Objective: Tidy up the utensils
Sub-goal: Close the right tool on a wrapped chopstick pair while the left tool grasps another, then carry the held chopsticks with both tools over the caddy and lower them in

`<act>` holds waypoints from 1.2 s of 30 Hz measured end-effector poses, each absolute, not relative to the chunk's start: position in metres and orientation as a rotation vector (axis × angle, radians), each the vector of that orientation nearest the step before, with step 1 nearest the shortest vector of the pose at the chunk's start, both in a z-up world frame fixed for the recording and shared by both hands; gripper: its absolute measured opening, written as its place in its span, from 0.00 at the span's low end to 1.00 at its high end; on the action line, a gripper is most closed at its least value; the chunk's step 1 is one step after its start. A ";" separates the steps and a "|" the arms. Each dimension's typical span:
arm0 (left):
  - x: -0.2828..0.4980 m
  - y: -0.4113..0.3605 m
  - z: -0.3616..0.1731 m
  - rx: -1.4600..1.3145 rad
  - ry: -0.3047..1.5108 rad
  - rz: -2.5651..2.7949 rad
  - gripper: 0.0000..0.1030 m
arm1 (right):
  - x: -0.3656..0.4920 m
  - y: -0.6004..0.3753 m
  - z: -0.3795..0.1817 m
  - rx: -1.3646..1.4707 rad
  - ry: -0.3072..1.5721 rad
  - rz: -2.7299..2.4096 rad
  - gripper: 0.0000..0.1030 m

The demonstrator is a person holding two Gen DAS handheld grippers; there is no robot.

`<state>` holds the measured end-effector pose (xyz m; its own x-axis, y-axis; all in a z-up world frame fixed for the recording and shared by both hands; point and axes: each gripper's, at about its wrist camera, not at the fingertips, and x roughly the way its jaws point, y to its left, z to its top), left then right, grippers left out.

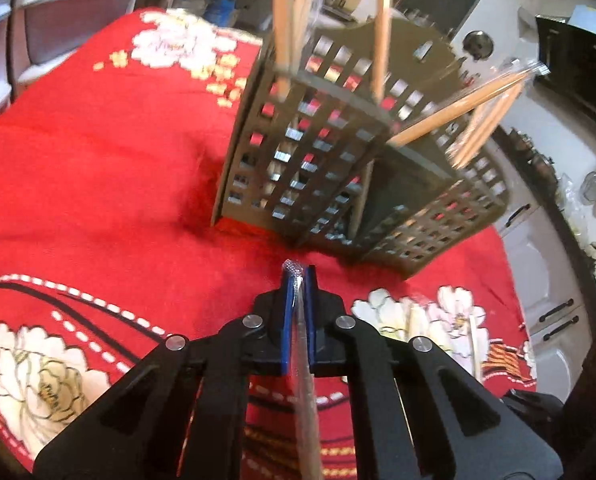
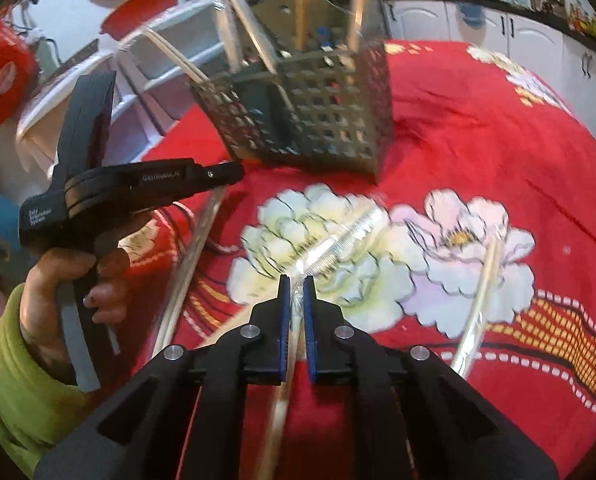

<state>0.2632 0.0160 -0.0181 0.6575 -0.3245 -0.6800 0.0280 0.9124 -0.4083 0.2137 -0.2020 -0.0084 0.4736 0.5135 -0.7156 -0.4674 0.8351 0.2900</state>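
Each claw, left [image 1: 297,276] and right [image 2: 297,285], grips wrapped chopsticks [image 1: 304,364] near the basket [image 1: 330,160] on the bench [image 1: 98,160].

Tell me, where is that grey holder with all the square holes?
The grey holder stands on the red flowered cloth, straight ahead of both sets of fingers; in the right wrist view it sits top centre, with wrapped chopsticks standing in it.

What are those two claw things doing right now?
Left gripper: closed on a wrapped chopstick pair.
Right gripper: closed on another wrapped chopstick pair.
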 end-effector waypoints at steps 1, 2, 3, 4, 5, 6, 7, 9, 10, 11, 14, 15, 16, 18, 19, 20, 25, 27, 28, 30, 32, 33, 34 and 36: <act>0.261 0.017 -0.014 -0.382 0.822 -0.207 0.01 | 0.213 -0.201 -0.005 0.056 0.886 0.605 0.06; 0.258 0.018 -0.009 -0.385 0.806 -0.211 0.01 | 0.213 -0.199 -0.001 0.056 0.875 0.608 0.06; 0.256 0.018 -0.006 -0.389 0.796 -0.214 0.01 | 0.214 -0.198 0.004 0.056 0.861 0.610 0.06; 0.253 0.021 0.000 -0.393 0.777 -0.219 0.01 | 0.214 -0.197 0.008 0.057 0.852 0.613 0.06; 0.250 0.021 0.003 -0.393 0.766 -0.223 0.01 | 0.214 -0.197 0.012 0.058 0.845 0.617 0.06; 0.248 0.021 0.008 -0.392 0.753 -0.226 0.01 | 0.215 -0.196 0.016 0.060 0.835 0.619 0.06; 0.243 0.021 0.014 -0.394 0.736 -0.230 0.01 | 0.216 -0.195 0.021 0.061 0.823 0.621 0.06; 0.239 0.022 0.024 -0.392 0.711 -0.242 0.01 | 0.216 -0.193 0.032 0.064 0.798 0.631 0.06; 0.236 0.022 0.029 -0.391 0.693 -0.247 0.01 | 0.217 -0.192 0.036 0.065 0.786 0.635 0.06; 0.235 0.023 0.033 -0.391 0.685 -0.253 0.01 | 0.217 -0.192 0.041 0.066 0.775 0.639 0.06; 0.231 0.024 0.048 -0.387 0.651 -0.272 0.01 | 0.219 -0.192 0.056 0.073 0.737 0.648 0.05; 0.230 0.024 0.053 -0.386 0.640 -0.281 0.01 | 0.220 -0.192 0.063 0.077 0.720 0.652 0.05; 0.229 0.024 0.058 -0.384 0.630 -0.286 0.01 | 0.221 -0.193 0.068 0.080 0.709 0.654 0.05; 0.228 0.024 0.066 -0.379 0.615 -0.294 0.01 | 0.222 -0.194 0.080 0.085 0.679 0.660 0.05; 0.228 0.025 0.071 -0.379 0.605 -0.300 0.01 | 0.222 -0.194 0.085 0.085 0.667 0.660 0.05; 0.228 0.025 0.075 -0.379 0.597 -0.306 0.01 | 0.222 -0.194 0.092 0.087 0.648 0.662 0.05; 0.225 0.024 0.096 -0.363 0.552 -0.324 0.01 | 0.223 -0.199 0.120 0.116 0.564 0.685 0.05; 0.224 0.022 0.103 -0.361 0.537 -0.331 0.01 | 0.224 -0.200 0.132 0.119 0.532 0.684 0.05; 0.224 0.022 0.107 -0.361 0.527 -0.335 0.01 | 0.224 -0.200 0.136 0.120 0.522 0.684 0.05; 0.225 0.022 0.114 -0.360 0.513 -0.342 0.01 | 0.226 -0.200 0.147 0.122 0.490 0.686 0.05; 0.226 0.022 0.122 -0.359 0.494 -0.351 0.01 | 0.227 -0.200 0.155 0.125 0.466 0.684 0.05; 0.226 0.022 0.127 -0.356 0.484 -0.353 0.01 | 0.228 -0.201 0.161 0.127 0.448 0.682 0.05; 0.226 0.022 0.133 -0.353 0.468 -0.353 0.01 | 0.228 -0.202 0.165 0.127 0.437 0.679 0.05; 0.226 0.021 0.143 -0.351 0.446 -0.357 0.01 | 0.231 -0.204 0.175 0.131 0.409 0.670 0.05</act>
